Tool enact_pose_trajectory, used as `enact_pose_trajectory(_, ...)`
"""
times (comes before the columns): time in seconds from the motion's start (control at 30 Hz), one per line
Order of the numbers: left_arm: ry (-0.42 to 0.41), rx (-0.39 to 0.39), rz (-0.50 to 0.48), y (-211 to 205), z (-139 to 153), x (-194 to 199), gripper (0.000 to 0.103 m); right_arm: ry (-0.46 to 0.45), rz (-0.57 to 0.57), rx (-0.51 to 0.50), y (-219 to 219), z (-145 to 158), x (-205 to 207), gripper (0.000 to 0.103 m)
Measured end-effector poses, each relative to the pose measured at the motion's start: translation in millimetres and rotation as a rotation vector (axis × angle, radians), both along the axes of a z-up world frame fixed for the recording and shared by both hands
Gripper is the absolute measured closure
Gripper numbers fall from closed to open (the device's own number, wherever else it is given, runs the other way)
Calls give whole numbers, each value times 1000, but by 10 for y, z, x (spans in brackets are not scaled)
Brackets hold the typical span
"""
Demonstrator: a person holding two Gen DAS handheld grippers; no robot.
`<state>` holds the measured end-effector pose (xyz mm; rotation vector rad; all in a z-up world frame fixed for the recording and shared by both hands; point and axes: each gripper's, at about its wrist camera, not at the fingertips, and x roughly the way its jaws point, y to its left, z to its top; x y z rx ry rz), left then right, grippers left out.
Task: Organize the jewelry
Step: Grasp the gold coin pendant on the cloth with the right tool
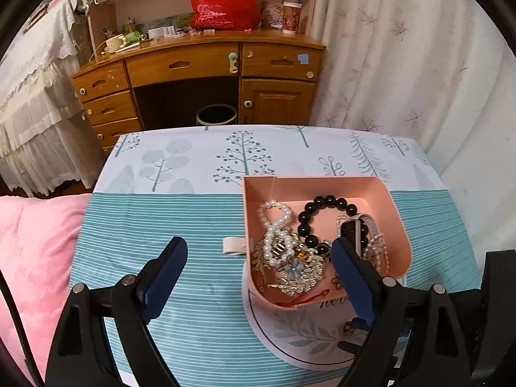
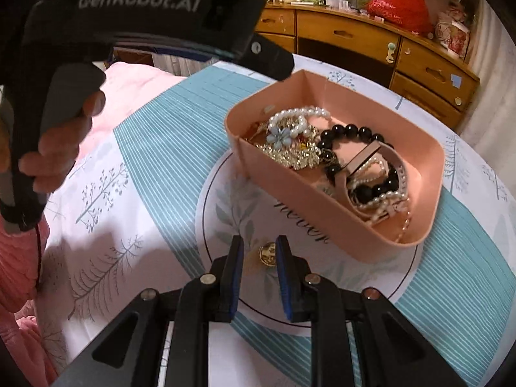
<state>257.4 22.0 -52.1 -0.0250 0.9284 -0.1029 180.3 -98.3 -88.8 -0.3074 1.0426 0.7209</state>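
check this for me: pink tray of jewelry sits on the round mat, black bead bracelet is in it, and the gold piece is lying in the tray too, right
Not quite. The gold piece lies outside the pink tray, on the round mat, in front of the right gripper, as the right wrist view shows. The black bead bracelet is in the tray.

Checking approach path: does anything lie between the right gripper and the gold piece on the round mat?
Nothing visible does. The right gripper points at the gold piece, which lies alone on the round mat, just short of the pink tray.
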Motion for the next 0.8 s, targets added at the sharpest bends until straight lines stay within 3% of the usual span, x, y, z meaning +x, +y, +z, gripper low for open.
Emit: enact_pose_trajectory(0.8, 19, 26, 19, 10, -41, 28, 13, -35, 13, -63, 47, -70, -63, 82)
